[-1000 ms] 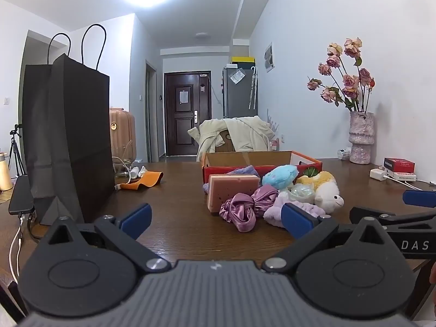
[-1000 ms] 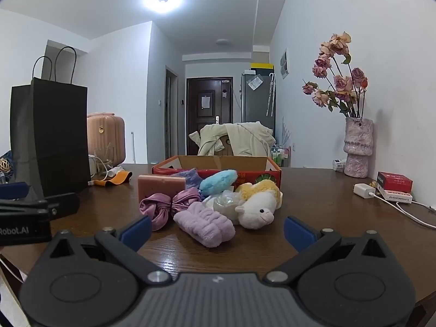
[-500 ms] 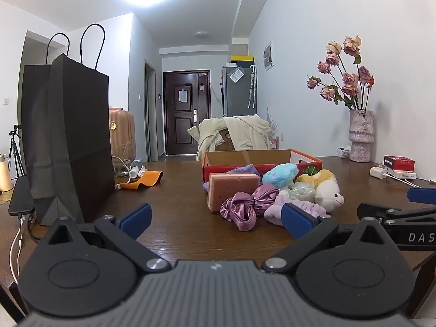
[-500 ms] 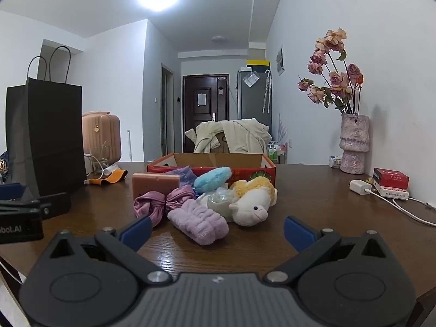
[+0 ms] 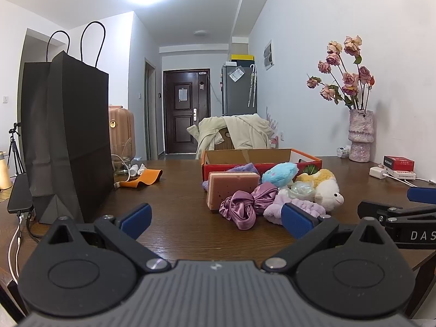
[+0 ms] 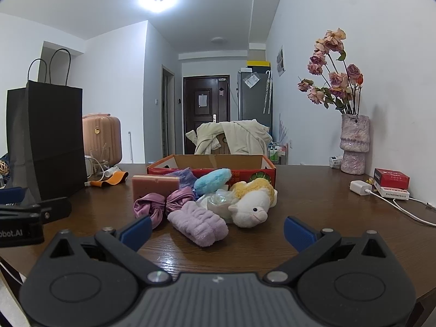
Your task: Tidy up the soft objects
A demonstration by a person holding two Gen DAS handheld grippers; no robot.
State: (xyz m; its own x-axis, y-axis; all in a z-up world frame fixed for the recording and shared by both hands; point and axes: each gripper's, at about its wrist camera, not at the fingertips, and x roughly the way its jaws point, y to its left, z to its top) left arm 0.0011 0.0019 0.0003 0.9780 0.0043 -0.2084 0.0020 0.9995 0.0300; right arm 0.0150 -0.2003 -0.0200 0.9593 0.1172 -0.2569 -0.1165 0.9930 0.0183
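A pile of soft things lies on the brown table in front of an open red cardboard box [image 6: 212, 164] [image 5: 253, 155]: a pink sponge block [image 6: 155, 186] [image 5: 231, 188], a purple satin scrunchie [image 6: 160, 207] [image 5: 245, 207], a lilac fluffy band [image 6: 199, 224] [image 5: 275, 207], a blue plush [image 6: 212, 181] [image 5: 280, 174], a white and yellow plush sheep [image 6: 253, 204] [image 5: 324, 188]. My left gripper [image 5: 215, 218] is open and empty, short of the pile. My right gripper [image 6: 216, 229] is open and empty, just before the lilac band.
A tall black paper bag [image 5: 68, 141] [image 6: 46, 139] stands on the left. An orange strap [image 5: 141, 177] and cables lie behind it. A vase of flowers [image 6: 354, 144], a red packet [image 6: 391, 177] and a charger [image 6: 359, 186] sit at the right wall.
Both grippers have shifted slightly; the right one has dropped a little and sits closer to the pile. Nothing on the table has moved.
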